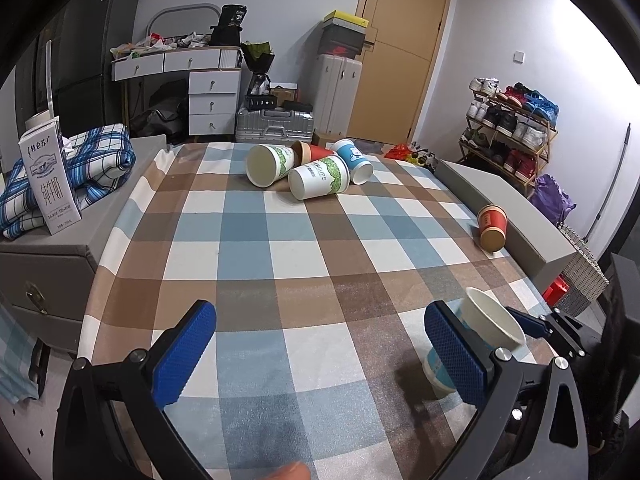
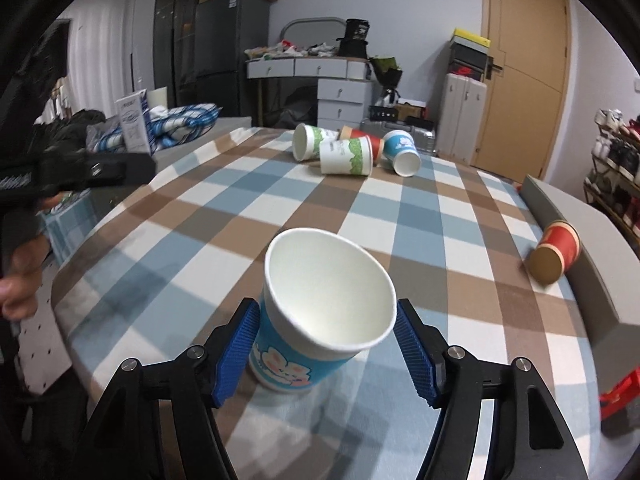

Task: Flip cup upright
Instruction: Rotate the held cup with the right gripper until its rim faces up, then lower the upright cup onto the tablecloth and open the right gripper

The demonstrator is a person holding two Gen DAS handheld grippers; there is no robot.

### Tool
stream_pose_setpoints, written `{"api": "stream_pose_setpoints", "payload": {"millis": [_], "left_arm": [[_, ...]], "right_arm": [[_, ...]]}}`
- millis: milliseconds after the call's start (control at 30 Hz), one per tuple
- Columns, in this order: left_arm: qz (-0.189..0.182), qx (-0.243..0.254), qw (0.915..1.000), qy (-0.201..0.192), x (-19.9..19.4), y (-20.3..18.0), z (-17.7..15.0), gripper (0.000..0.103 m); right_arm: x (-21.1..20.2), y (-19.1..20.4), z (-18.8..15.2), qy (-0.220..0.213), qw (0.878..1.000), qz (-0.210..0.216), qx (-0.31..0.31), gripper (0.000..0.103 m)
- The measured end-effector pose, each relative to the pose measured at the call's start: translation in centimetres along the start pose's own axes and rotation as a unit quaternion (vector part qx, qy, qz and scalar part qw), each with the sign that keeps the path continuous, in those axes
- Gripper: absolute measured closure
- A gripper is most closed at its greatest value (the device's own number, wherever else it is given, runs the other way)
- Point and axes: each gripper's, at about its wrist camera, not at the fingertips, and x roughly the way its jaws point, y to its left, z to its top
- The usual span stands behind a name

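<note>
We look over a table draped in a checked cloth of blue, brown and white squares, in a cluttered room with a tan wooden door, white drawers, a silver hard-shell suitcase and a rack of shoes. At the far end four paper cups lie on their sides in a touching heap, two white with green print, one red, one blue; a red paper cup with a brown base lies alone against the grey padded ledge on the right. From the left wrist we see what the right cannot show clearly: a white milk carton standing beside a folded blue plaid blanket, and the left gripper with its ribbed blue pads spread wide over bare cloth, holding nothing. The right wrist view gives us the blue paper cup with a white cartoon print up close, mouth upward and tilted slightly, its base on the cloth near the table's front edge. The right gripper brackets it, ridged pads on either side of the cup wall; the left pad touches, but we cannot tell whether the right one does.
</note>
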Motion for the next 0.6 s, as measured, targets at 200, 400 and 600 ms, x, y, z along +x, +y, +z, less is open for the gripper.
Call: {"api": "stream_pose_setpoints", "payload": {"millis": [200,400,600], "left_arm": [[0.005,-0.006,1.0000,0.000,0.3,0.4,0.0,0.002],[0.012,-0.021,0.9997,0.005,1.1,1.7,0.0,0.002],[0.021,-0.034,0.9991,0.014,1.7,2.8,-0.2,0.002]], "right_arm": [[-0.3,0.5,0.4,-0.012,1.000,-0.008,-0.011,0.038],[2.7,0.7,3.2,-0.037,0.998,-0.056,-0.003,0.038],[6.4,1.7,5.4,-0.032,0.995,-0.098,-0.014,0.038]]}}
